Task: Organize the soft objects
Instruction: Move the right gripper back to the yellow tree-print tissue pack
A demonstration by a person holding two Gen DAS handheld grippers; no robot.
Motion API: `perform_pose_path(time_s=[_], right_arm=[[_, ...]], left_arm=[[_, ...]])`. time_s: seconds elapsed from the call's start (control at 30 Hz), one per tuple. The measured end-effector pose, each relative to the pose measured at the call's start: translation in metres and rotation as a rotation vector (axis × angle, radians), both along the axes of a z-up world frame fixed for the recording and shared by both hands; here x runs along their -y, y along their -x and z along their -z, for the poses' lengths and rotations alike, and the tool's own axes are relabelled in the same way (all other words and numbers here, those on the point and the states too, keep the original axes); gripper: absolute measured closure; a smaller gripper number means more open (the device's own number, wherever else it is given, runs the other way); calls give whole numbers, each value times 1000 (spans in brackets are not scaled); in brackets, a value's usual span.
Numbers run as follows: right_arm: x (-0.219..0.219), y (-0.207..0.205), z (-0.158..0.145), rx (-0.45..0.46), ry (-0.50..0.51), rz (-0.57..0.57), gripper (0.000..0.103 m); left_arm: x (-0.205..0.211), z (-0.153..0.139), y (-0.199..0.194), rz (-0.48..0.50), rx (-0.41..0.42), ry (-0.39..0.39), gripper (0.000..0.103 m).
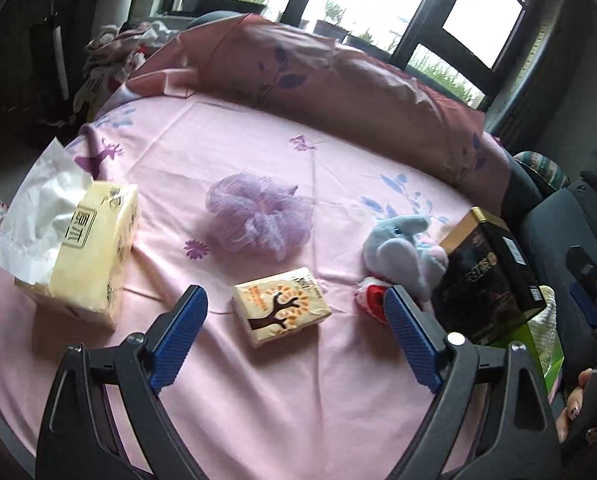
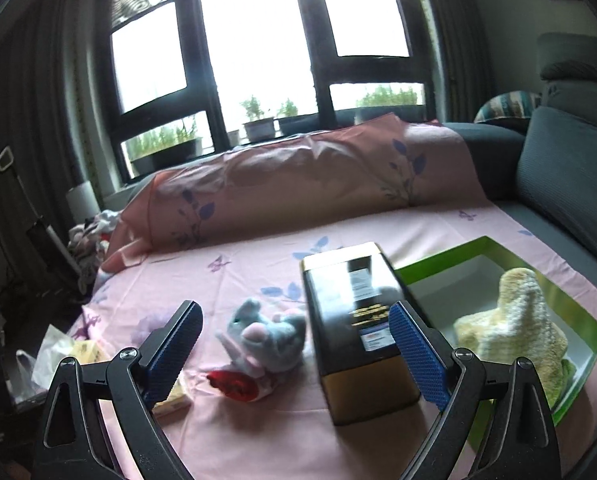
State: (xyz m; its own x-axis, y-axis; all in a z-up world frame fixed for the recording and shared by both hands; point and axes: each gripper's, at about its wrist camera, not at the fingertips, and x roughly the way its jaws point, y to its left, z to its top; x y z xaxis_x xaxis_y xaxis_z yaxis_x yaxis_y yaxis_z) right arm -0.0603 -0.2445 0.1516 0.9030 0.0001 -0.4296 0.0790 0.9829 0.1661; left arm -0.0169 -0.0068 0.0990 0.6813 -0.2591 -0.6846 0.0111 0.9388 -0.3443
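Both views look across a pink floral sheet (image 1: 258, 380) spread over a flat surface, a matching pink bolster (image 2: 298, 176) along its far edge below dark-framed windows (image 2: 258, 40) with potted plants (image 2: 258, 122) on the sill. Left gripper (image 1: 296, 314): jaws released and spread wide, nothing between the blue pads, hovering above the sheet. Just beyond its fingertips lies a small tissue packet (image 1: 281, 312) printed with a brown tree. Further off, mid-sheet, a purple mesh bath pouf (image 1: 260, 216). At the left edge, a large yellow tissue pack (image 1: 94, 248), 1 white sheet pulled up from its top. To the right, a grey plush elephant (image 1: 404, 252) on its side with something red and white (image 1: 372, 296) at its near end, touching or very near a black and gold tin box (image 1: 488, 276). Right gripper (image 2: 296, 336): jaws also released and wide, holding nothing; the tin box stands in line between the 2 pads but further off, no contact seen. In the right wrist view a green tray (image 2: 578, 368) with a pale inside sits just right of the tin, holding a cream knitted soft item (image 2: 514, 320). A grey sofa (image 2: 570, 168) runs along the right side. Part of a hand (image 1: 582, 412) with patterned nails shows at the lower right of the left wrist view.
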Motion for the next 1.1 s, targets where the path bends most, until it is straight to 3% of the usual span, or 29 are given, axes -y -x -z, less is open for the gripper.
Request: perform_pose_path(time_s=[0.23, 0.5, 0.63, 0.8, 0.9, 1.1], right_arm=[[-42, -33, 13, -137, -61, -156, 8], [-96, -90, 31, -369, -143, -412, 8], [-114, -110, 52, -433, -142, -469, 10], [-109, -127, 82, -519, -244, -490, 22], [-105, -134, 93, -551, -284, -491, 27], [-113, -144, 108, -617, -260, -505, 35]], left_arm=[[-22, 35, -20, -49, -142, 43, 16], [-22, 40, -24, -48, -170, 8, 16], [-24, 44, -26, -64, -185, -5, 17], [-26, 51, -29, -53, -225, 31, 18], [-27, 59, -33, -35, -276, 78, 25], [-28, 61, -34, -51, -296, 67, 33]])
